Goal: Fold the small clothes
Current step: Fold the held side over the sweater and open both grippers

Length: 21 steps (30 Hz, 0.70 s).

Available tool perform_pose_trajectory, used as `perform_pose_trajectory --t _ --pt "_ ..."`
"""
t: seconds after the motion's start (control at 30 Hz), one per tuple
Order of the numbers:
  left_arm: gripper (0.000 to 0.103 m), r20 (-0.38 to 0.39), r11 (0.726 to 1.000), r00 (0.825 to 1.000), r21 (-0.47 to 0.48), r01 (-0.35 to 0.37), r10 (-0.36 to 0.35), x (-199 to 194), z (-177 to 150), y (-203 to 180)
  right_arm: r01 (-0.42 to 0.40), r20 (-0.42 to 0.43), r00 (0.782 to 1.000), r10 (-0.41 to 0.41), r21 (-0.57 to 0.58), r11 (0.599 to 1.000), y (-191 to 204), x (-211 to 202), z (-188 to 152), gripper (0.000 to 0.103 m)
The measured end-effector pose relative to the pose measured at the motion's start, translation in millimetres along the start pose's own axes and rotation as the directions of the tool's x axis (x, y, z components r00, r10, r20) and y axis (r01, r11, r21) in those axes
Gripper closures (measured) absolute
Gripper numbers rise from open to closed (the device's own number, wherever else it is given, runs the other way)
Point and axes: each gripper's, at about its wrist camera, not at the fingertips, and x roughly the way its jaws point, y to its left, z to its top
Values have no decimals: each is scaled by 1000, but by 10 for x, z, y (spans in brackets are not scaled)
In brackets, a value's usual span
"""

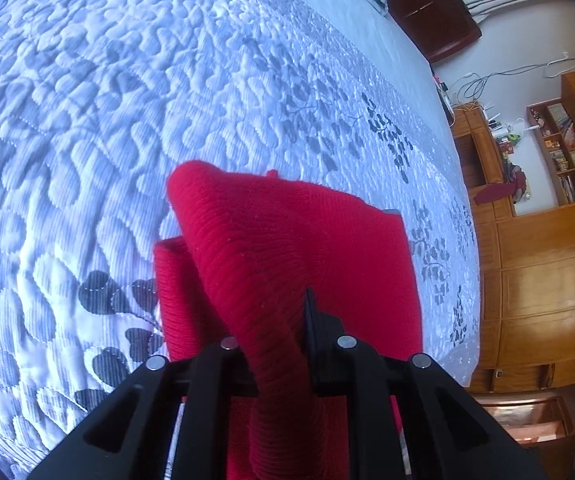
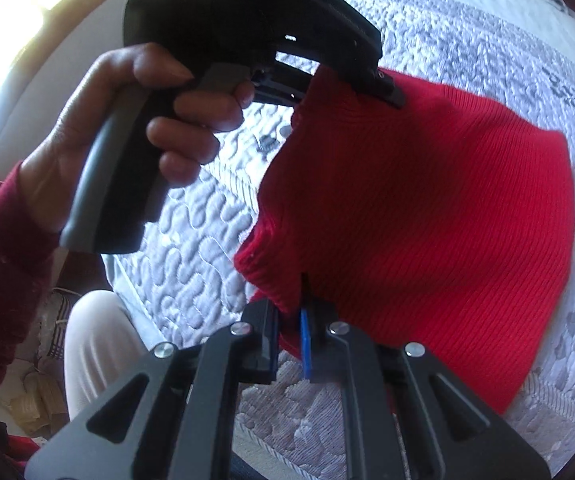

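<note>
A red ribbed knit garment is held up above a quilted white-and-grey bedspread. My left gripper is shut on one bunched edge of it; the cloth drapes forward over the lower part lying on the bed. In the right wrist view my right gripper is shut on another edge of the garment. The left gripper, held in a hand, pinches the far top edge there. The garment hangs stretched between the two grippers.
The bedspread covers the bed. A wooden cabinet and shelves stand beyond the bed's right edge, and a dark headboard is at the far end. The person's leg in light trousers is beside the bed.
</note>
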Motion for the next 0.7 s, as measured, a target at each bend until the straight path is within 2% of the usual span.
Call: perform_pose_trajectory --t 0.1,0.33,0.37,0.4,0.5,0.53,0.57,0.63,0.7 --pt "88 5 1000 1000 2 -5 5 27 -34 38 13 -20 1000 -13 0 1000 -19 111 -34 94" --pt "80 13 999 999 1 -32 32 -7 -172 3 17 -38 999 -17 -4 1000 -67 171 -134 81" --pt "77 13 999 999 2 -32 32 -27 -229 -17 5 -42 999 -5 -4 1000 -84 130 -162 73" --pt "76 12 999 999 7 -40 40 -47 -289 -36 -17 -39 999 17 0 1000 -94 61 -203 61" --pt "71 8 996 997 47 -71 70 -118 -564 -136 -79 17 997 78 35 996 -182 -251 -350 40" --pt "68 5 996 998 56 -70 70 -143 -667 -163 -70 43 997 68 47 996 -231 -377 -413 38" --pt "66 2 996 998 58 -70 70 -164 -763 -177 -51 66 997 47 65 997 -297 -488 -478 36" --pt "66 -1 996 998 57 -67 67 -207 -960 -201 -9 84 996 -6 174 985 -570 -672 -648 36" --pt "66 3 996 997 54 -72 72 -229 -1093 -215 -24 81 997 0 297 955 -862 -723 -788 36"
